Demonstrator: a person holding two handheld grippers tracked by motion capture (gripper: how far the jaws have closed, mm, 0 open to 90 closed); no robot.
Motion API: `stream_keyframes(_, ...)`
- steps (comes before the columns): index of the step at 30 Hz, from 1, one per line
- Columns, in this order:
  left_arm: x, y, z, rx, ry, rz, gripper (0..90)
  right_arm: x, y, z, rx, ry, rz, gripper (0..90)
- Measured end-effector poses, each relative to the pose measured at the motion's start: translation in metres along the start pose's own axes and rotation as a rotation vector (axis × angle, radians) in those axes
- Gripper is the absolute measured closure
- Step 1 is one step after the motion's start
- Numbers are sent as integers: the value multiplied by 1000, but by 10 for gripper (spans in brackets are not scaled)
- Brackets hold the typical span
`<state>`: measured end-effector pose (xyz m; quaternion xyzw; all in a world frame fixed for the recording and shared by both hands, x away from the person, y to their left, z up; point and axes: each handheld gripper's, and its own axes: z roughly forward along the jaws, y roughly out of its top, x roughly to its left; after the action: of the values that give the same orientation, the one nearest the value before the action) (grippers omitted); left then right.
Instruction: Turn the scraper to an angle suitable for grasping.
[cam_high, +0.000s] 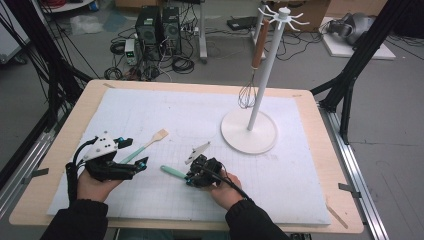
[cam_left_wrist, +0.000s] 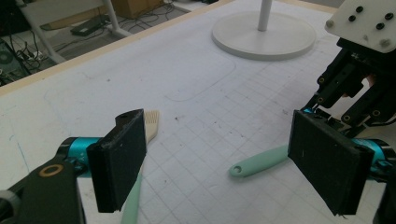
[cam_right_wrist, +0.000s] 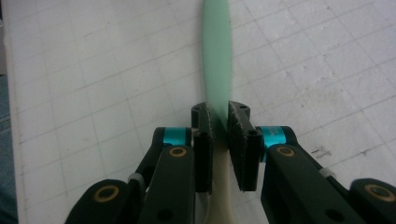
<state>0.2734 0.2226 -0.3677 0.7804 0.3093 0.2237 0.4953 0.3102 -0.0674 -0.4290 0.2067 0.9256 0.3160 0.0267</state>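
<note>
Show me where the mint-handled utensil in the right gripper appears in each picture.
High view: mint-handled utensil lower centre, sticking left from the right gripper.
Left gripper view: its holed handle right of centre, low.
Right gripper view: its handle top centre, running down between the jaws.
Shared landmark: white gridded mat.

- Mint-handled utensil (cam_right_wrist: 217, 56): lies flat on the white gridded mat, clamped at its neck between black pads, hanging-hole end pointing away; cream part beneath them.

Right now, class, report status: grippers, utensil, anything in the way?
Right gripper shut on green-handled utensil, flat on mat. Left gripper open, over second spatula. Whisk hangs on rack; nothing obstructing.
</note>
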Motion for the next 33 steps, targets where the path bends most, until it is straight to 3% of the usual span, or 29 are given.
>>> stream_keyframes(33,-1,0,2,-1,-16,-7,198,-11,-3,-50,-111,62,-6,805)
